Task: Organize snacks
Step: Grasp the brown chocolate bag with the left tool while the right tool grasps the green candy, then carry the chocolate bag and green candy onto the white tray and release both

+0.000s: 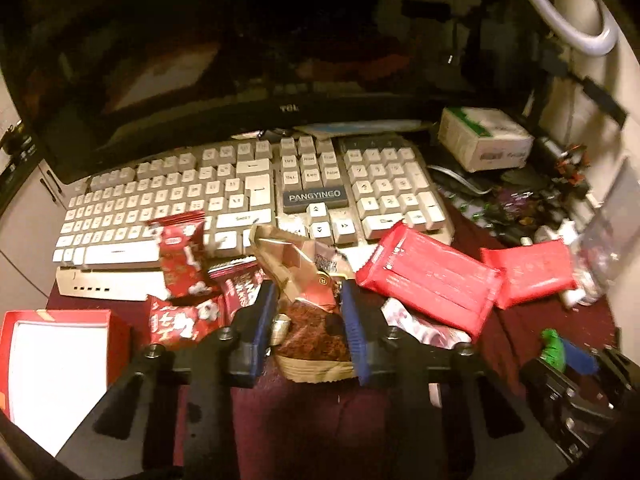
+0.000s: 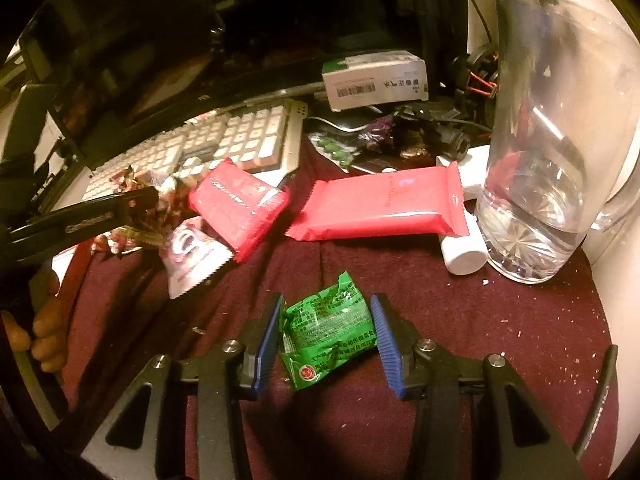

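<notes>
My left gripper [image 1: 308,296] is shut on a brown and gold snack packet [image 1: 310,344], with both blue pads pressing its sides. Several small red snack packets [image 1: 184,264] lie just left of it, by the keyboard. Two flat red packs [image 1: 428,280] [image 1: 532,276] lie to the right. In the right wrist view, my right gripper [image 2: 328,308] is shut on a crumpled green snack packet [image 2: 324,336] above the maroon cloth [image 2: 480,340]. The left gripper [image 2: 132,204] shows at the left edge of that view with its packet.
A white keyboard [image 1: 240,196] and a dark monitor [image 1: 240,60] stand behind the snacks. A red box with a white inside [image 1: 52,364] sits at the near left. At the right are a glass jug [image 2: 540,160], a white bottle [image 2: 464,256], a white carton [image 2: 376,76] and small clutter.
</notes>
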A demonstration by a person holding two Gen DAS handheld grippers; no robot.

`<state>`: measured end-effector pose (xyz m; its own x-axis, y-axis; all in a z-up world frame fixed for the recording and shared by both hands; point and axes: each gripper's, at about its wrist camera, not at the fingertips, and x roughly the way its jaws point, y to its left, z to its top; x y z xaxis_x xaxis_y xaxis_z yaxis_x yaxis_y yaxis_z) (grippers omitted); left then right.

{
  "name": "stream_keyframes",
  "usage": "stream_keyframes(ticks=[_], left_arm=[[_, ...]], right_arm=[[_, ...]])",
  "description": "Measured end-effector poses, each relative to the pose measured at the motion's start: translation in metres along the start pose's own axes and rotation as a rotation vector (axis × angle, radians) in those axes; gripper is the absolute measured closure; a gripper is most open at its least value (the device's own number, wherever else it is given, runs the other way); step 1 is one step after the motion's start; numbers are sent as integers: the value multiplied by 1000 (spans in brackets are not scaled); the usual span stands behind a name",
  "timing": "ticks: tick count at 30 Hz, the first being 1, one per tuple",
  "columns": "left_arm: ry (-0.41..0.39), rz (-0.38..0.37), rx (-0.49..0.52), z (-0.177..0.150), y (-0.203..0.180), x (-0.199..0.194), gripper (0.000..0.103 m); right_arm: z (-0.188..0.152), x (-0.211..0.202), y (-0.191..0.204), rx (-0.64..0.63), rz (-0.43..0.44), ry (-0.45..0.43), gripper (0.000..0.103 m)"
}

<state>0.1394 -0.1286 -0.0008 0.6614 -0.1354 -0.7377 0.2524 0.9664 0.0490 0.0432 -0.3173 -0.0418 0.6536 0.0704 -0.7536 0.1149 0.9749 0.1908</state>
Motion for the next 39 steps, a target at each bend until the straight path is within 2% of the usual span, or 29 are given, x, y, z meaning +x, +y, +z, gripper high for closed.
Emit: stream_keyframes(ticks=[3, 8, 12, 14, 15, 20, 22, 23, 24, 25, 29, 31, 35, 37, 39], left_arm=[[-32, -11, 3, -8, 7, -23, 76], [-8, -27, 10, -21, 24, -30, 77], [-19, -26, -3, -38, 36, -39, 78], [-16, -31, -3, -47, 41, -45, 87], [-9, -42, -5, -50, 44, -46, 88], [34, -45, -66, -62, 59, -38, 88], [44, -71, -102, -63, 65, -36, 73], [48, -75, -110, -63, 66, -36, 47], [39, -74, -111, -63, 65, -37, 29], [23, -71, -107, -63, 63, -39, 28], [-14, -73, -40, -58, 44, -38, 26], [21, -25, -3, -55, 33, -24, 26], [91, -41, -24, -60, 28, 2, 27], [110, -46, -35, -63, 28, 10, 42], [103, -74, -49, -64, 30, 10, 51]], right_arm=[[-1, -7, 4, 19, 51, -7, 58], [-7, -19, 18, 20, 101, -24, 58], [-19, -26, 26, 20, 92, -29, 58], [-23, -27, 26, 25, 92, -21, 58], [-26, -28, 27, 28, 92, -19, 58], [-31, -29, 33, 21, 92, -13, 58], [-33, -29, 35, 20, 91, -14, 58], [-33, -29, 35, 20, 90, -14, 58], [-34, -27, 34, 22, 89, -13, 58], [-34, -25, 33, 27, 91, -8, 58], [-36, -15, 31, 38, 106, 11, 58], [-36, -14, 36, 14, 92, 4, 58], [-37, -14, 37, 4, 101, 2, 58], [-37, -14, 35, 10, 113, 3, 57], [-37, -13, 36, 8, 112, 2, 57]])
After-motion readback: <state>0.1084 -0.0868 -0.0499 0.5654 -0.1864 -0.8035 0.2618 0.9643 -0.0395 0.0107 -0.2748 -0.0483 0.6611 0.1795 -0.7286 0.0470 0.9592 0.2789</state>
